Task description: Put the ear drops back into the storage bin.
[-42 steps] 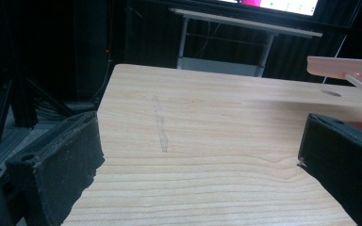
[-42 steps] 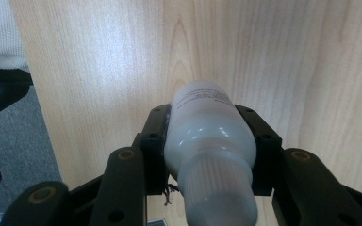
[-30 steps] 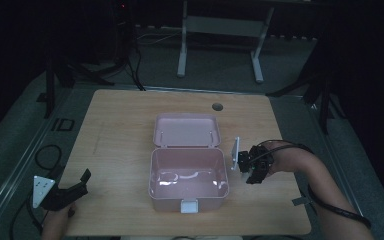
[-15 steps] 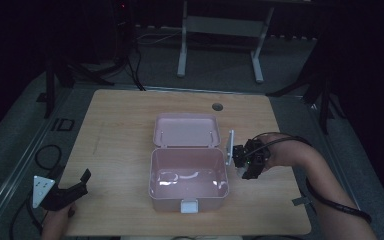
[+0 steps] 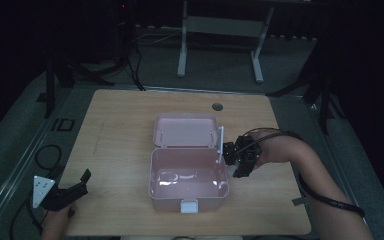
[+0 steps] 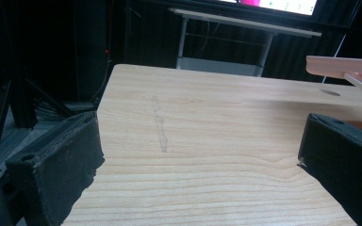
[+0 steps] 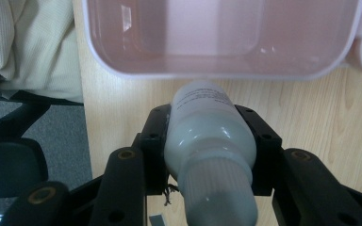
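From the high view I can barely read what my right gripper (image 5: 236,161) carries: it is a dark knot just off the right wall of the pink box (image 5: 188,181), with one thin pale stick standing up beside it that I cannot identify. The right gripper view settles it: the fingers (image 7: 257,141) are clenched on a white bottle (image 7: 207,141), held by its body with the ribbed cap toward the camera and its far end pointing at the box rim. The label print is too small to read, and the cap runs off the bottom edge.

One box sits mid-bench (image 5: 125,125), its lid (image 5: 185,130) swung open and lying behind it; the inside looks bare, though glare blurs the floor of it.

My left gripper (image 5: 72,192) rests at the near left corner of the bench, its fingers (image 6: 61,169) released and spread wide with bare wood between them. In its own view the box shows as a cut-off pink edge at right.

I count one bottle, one box, two grippers.
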